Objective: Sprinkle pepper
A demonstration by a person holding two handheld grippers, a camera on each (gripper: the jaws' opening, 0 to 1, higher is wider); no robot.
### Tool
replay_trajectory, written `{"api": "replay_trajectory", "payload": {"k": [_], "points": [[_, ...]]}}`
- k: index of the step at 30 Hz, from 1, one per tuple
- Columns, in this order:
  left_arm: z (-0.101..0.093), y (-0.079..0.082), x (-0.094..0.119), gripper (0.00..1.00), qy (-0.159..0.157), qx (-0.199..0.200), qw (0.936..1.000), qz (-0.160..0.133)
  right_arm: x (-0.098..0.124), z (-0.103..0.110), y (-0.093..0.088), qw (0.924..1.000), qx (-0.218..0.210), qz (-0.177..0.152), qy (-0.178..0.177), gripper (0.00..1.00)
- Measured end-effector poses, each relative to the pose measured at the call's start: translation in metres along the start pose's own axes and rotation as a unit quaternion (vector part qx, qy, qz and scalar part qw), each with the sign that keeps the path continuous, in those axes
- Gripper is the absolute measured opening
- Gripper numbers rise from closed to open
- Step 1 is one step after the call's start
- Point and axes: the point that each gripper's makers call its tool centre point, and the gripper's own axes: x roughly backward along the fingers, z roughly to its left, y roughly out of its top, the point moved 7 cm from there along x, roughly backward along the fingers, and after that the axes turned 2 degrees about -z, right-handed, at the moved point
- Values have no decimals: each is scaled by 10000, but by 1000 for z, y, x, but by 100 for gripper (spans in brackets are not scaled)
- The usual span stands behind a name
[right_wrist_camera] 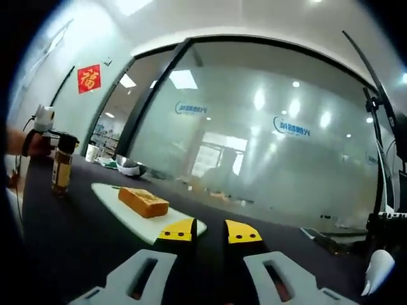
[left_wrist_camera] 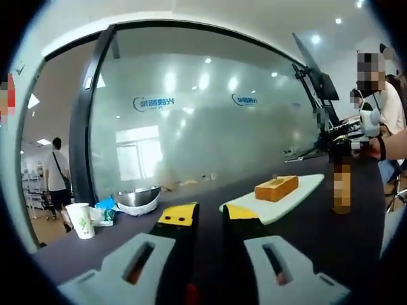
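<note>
In the left gripper view our left gripper (left_wrist_camera: 210,213) rises from the bottom edge with its yellow-tipped fingers (left_wrist_camera: 179,215) standing a narrow gap apart and nothing between them. Ahead of them lies a dark counter (left_wrist_camera: 305,232). On it rests a white cutting board (left_wrist_camera: 283,198), and on the board sits an orange-brown block of food (left_wrist_camera: 276,188), which looks like a slice of toast or cake. To the right of the board stands the pepper bottle (left_wrist_camera: 341,184), upright on the counter, blurred; a person's hand (left_wrist_camera: 369,147) is at its dark top. To the left of the board we see a metal bowl (left_wrist_camera: 136,199), then a white paper cup (left_wrist_camera: 81,220) near the counter's edge, with some crumpled wrappers between them. Behind the counter runs a frosted glass wall (left_wrist_camera: 203,121), and a person (left_wrist_camera: 56,175) stands in the doorway beyond.

In the right gripper view our right gripper (right_wrist_camera: 210,232) shows the same stance: yellow-tipped fingers (right_wrist_camera: 177,230) a narrow gap apart, holding nothing. The cutting board (right_wrist_camera: 121,206) lies just past the fingertips with the block of food (right_wrist_camera: 143,201) on it. The pepper bottle (right_wrist_camera: 62,166) stands upright to the left, well apart from our fingers, with a hand (right_wrist_camera: 35,143) at its cap. The metal bowl (right_wrist_camera: 131,168) sits further back along the counter (right_wrist_camera: 57,244). A red paper square (right_wrist_camera: 89,78) hangs on the wall above.
</note>
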Motion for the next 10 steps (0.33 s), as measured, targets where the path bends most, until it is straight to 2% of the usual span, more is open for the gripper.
{"api": "replay_trajectory", "payload": {"k": [5, 10], "points": [[2, -3, -1, 9, -4, 20, 10000, 33, 1, 2, 2, 10000, 67, 12, 33, 12], [-5, 1, 0, 10, -18, 54, 10000, 77, 1, 2, 0, 10000, 10, 56, 53, 12]]}}
